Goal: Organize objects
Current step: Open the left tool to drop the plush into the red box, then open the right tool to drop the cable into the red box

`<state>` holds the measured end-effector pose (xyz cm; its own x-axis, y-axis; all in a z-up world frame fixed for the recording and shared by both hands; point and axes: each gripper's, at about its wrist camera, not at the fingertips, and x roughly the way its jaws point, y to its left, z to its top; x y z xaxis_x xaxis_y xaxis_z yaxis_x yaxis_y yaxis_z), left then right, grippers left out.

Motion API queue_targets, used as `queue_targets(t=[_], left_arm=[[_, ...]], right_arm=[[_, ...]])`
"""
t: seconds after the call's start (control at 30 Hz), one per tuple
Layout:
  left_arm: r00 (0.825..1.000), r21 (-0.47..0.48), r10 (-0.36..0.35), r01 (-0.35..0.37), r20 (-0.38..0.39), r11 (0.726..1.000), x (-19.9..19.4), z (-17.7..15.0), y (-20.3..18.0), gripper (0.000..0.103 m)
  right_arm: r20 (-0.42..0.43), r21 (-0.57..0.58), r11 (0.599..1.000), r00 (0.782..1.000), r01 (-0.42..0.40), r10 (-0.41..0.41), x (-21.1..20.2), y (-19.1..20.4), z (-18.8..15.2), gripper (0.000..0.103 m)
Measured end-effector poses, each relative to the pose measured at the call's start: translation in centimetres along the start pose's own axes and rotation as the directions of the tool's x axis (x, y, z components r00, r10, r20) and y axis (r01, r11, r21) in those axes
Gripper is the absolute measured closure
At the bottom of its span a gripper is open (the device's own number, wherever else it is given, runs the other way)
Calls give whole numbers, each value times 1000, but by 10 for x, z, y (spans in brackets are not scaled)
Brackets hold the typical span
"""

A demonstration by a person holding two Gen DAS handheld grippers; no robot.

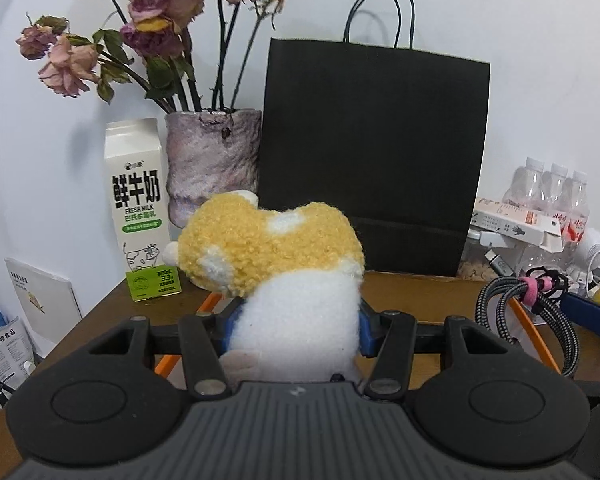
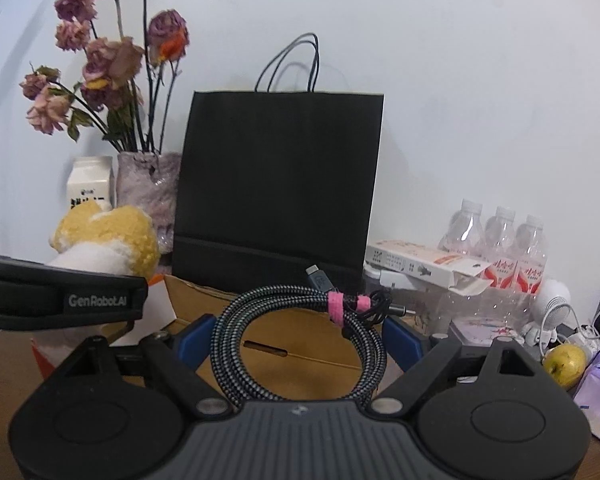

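Note:
A yellow and white plush toy (image 1: 276, 248) sits between the blue pads of my left gripper (image 1: 298, 326), which is shut on its white body. In the right wrist view a coiled braided cable (image 2: 300, 308), bound with a pink tie, is clamped between the blue pads of my right gripper (image 2: 300, 340). A black paper bag (image 1: 372, 152) with cord handles stands upright against the wall, straight ahead of both grippers. The right wrist view has the plush toy (image 2: 108, 232) and the left gripper's body at its left edge. The cable (image 1: 496, 304) hangs at the right of the left wrist view.
A milk carton (image 1: 138, 208) and a furry vase (image 1: 212, 160) of dried roses stand left of the bag. Right of it are three water bottles (image 2: 500, 240), a white box (image 2: 412, 260), a yellow fruit (image 2: 564, 364) and white wires. A cardboard box (image 2: 308, 376) lies below the right gripper.

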<state>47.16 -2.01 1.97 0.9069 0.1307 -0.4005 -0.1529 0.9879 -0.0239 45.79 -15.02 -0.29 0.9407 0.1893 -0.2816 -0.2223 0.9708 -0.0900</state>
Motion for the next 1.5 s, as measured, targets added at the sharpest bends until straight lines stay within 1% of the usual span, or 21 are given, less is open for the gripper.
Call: queue_targets(t=[0.1,0.2,0.33,0.43,0.5,0.53,0.57,0.6,0.63,0.8,1.07,1.3,1.5], left_arm=[[1000,18,-7,7,-7,1000,10,-3,-4,49],[1000,32,2,-1,-30,999,22,-6,-6,49],[998,28,10,-9,-57,1000,31,-8,-4,49],[997,31,13,-11,-79,999,33,-8,-3,45],[996,30,15,-13,-87,999,33,-8,-3,30],[997,32,18,-15,-81,999,31,-8,-3,11],[997,36,24,-22,-72,999,29,-8,-4,0],[998,40,32,-30,-58,999,27,-7,-5,0],[998,43,36,-34,-54,999,26,-7,-5,0],[998,27,40,-38,-57,999,25,-5,-3,0],[998,7,36,-36,-44,999,19,-2,0,0],[1000,-24,21,-21,2,999,-6,3,3,0],[999,-38,7,-5,39,999,-34,5,7,0]], right_arm=[[-22,4,1000,1000,-5,5,10,-1,-4,14],[-43,0,1000,999,-5,5,19,0,-7,14],[-67,-3,1000,998,-9,8,27,1,-11,14],[-80,3,1000,997,-18,18,29,0,-12,14],[-101,17,999,994,-33,34,32,-1,-13,14],[-107,20,999,994,-34,36,33,-1,-14,14],[-109,20,999,994,-30,32,34,-1,-14,9],[-111,23,1000,994,-21,24,34,-1,-14,2],[-110,28,999,994,-17,20,34,-2,-14,0],[-123,62,998,992,-17,24,34,-8,-14,0],[-121,55,998,992,-16,22,30,-6,-12,0],[-114,49,999,993,-2,8,17,-7,-6,0],[-104,54,999,994,-9,15,-3,-7,-1,0]])
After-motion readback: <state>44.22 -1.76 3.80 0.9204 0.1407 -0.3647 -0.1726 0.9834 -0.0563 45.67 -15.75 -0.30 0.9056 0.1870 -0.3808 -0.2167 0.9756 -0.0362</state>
